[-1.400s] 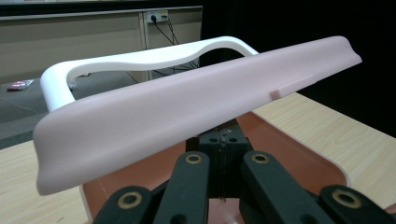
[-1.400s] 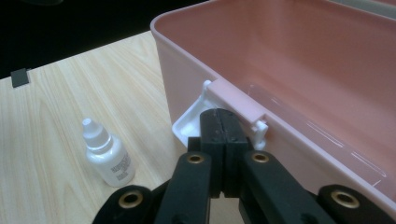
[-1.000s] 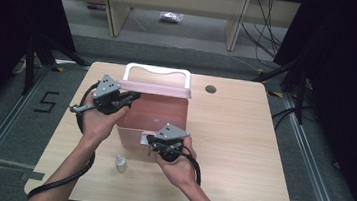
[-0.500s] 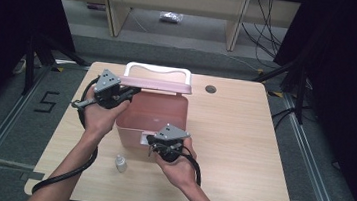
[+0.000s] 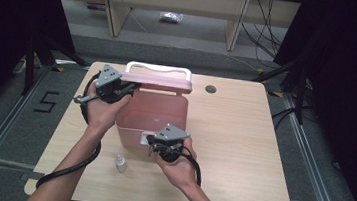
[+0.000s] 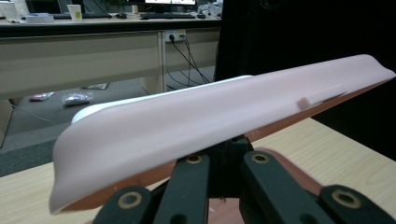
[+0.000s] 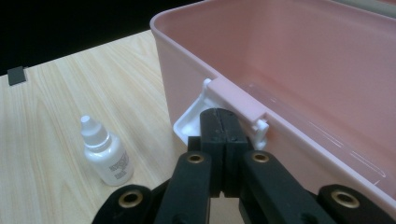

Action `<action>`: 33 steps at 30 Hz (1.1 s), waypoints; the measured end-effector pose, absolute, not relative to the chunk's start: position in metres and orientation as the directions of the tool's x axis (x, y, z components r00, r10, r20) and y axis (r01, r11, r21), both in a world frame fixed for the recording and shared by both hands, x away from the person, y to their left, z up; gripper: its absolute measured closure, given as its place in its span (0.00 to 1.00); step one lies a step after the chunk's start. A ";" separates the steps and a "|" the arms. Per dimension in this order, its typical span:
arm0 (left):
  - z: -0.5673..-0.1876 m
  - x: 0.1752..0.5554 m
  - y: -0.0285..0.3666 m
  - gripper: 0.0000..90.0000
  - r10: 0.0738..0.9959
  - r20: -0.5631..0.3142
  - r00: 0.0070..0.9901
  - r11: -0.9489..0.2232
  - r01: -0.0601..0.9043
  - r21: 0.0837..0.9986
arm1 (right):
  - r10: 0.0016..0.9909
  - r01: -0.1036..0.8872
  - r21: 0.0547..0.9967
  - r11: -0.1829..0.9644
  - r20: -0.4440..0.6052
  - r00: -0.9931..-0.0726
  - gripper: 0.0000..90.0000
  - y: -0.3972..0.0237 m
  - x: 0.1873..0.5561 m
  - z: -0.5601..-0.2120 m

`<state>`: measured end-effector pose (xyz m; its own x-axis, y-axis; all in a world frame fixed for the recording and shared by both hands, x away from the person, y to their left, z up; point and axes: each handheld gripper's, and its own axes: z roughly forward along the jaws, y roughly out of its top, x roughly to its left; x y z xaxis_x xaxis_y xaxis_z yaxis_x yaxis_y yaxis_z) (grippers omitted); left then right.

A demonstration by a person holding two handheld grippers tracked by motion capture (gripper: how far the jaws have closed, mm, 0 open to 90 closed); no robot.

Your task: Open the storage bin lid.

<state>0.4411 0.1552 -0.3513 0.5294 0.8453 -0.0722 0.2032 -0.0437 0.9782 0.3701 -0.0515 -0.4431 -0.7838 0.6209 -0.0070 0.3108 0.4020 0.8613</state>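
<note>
A pink box (image 5: 175, 112) stands open on the wooden table, its pink lid (image 5: 163, 83) with a white handle (image 5: 158, 68) tilted up at the back. My left gripper (image 5: 128, 88) is shut at the lid's left end, its tips tucked under the lid's edge (image 6: 210, 116) and hidden there. My right gripper (image 5: 155, 141) is shut, with its tips (image 7: 223, 126) against the white latch (image 7: 190, 122) on the box's near wall. A small white dropper bottle (image 5: 120, 163) stands upright on the table left of the right gripper (image 7: 106, 154).
A round dark hole (image 5: 211, 89) sits in the tabletop behind the box to the right. Wooden shelving (image 5: 177, 0) and loose cables on the floor (image 5: 275, 25) lie beyond the table's far edge. Bare tabletop (image 5: 241, 152) stretches to the box's right.
The left gripper has risen a little and moved toward the far side, and the lid has swung further up, showing more of the box's inside. The right gripper has stayed at the latch.
</note>
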 end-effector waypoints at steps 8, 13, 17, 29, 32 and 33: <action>-0.350 0.445 0.154 1.00 0.855 -0.073 0.513 -0.025 0.182 0.983 | 0.620 0.309 0.862 0.402 -0.008 -0.785 1.00 -0.052 0.370 -0.443; -0.350 0.448 0.154 1.00 0.863 -0.068 0.501 -0.020 0.169 0.985 | 0.619 0.306 0.862 0.404 -0.011 -0.785 1.00 -0.051 0.371 -0.443; -0.349 0.450 0.154 1.00 0.868 -0.063 0.492 -0.023 0.167 0.986 | 0.621 0.312 0.861 0.402 -0.005 -0.784 1.00 -0.051 0.370 -0.443; -0.349 0.456 0.155 1.00 0.886 -0.055 0.460 -0.020 0.157 0.987 | 0.621 0.312 0.861 0.402 -0.006 -0.784 1.00 -0.051 0.370 -0.443; -0.349 0.458 0.154 1.00 0.890 -0.051 0.454 -0.021 0.152 0.988 | 0.621 0.313 0.860 0.403 -0.006 -0.783 1.00 -0.051 0.370 -0.443; -0.350 0.459 0.155 1.00 0.891 -0.051 0.452 -0.021 0.152 0.988 | 0.622 0.313 0.859 0.405 -0.007 -0.783 1.00 -0.052 0.370 -0.442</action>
<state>0.4588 0.1546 -0.3495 0.4519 0.8906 -0.0510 0.1520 -0.0205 0.9882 0.3703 -0.0515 -0.4424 -0.7831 0.6218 -0.0073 0.3133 0.4046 0.8592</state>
